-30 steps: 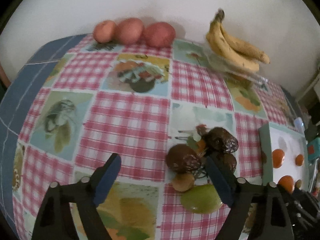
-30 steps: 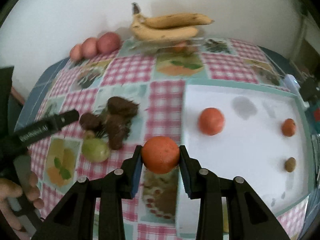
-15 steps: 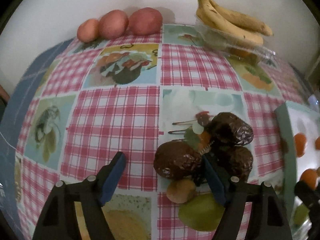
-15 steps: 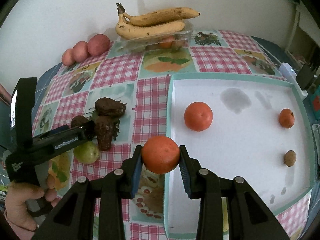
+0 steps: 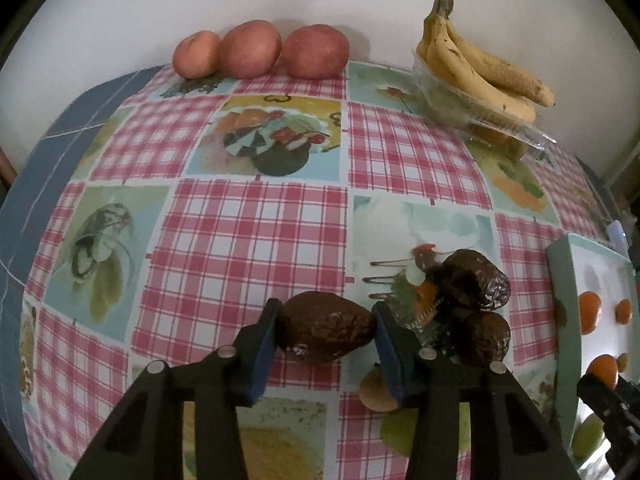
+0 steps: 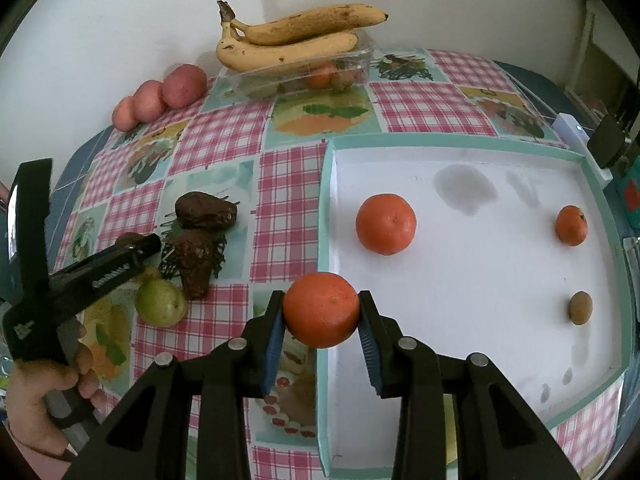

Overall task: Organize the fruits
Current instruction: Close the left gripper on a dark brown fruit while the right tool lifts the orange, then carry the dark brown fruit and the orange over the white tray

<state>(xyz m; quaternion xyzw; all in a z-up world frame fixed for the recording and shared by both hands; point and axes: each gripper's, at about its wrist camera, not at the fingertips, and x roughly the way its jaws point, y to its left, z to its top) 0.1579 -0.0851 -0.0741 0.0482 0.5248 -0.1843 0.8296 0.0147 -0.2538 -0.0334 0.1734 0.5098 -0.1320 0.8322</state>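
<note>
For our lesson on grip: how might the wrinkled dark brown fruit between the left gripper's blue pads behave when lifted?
The wrinkled dark brown fruit looks overripe, so probably soft and easily bruised. Its skin is glossy, so it may slip. The left gripper, jaws just closing, holds it by its tapered ends, so it could pivot.

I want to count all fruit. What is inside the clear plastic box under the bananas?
Through the clear plastic box, below the bananas, one orange fruit and a brownish one show. The bananas and glare cover the rest, so a full count is impossible.

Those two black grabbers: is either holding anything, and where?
Yes. The left gripper, jaws just closed, pinches a dark brown fruit at its ends; the right gripper clamps an orange by its sides.
</note>
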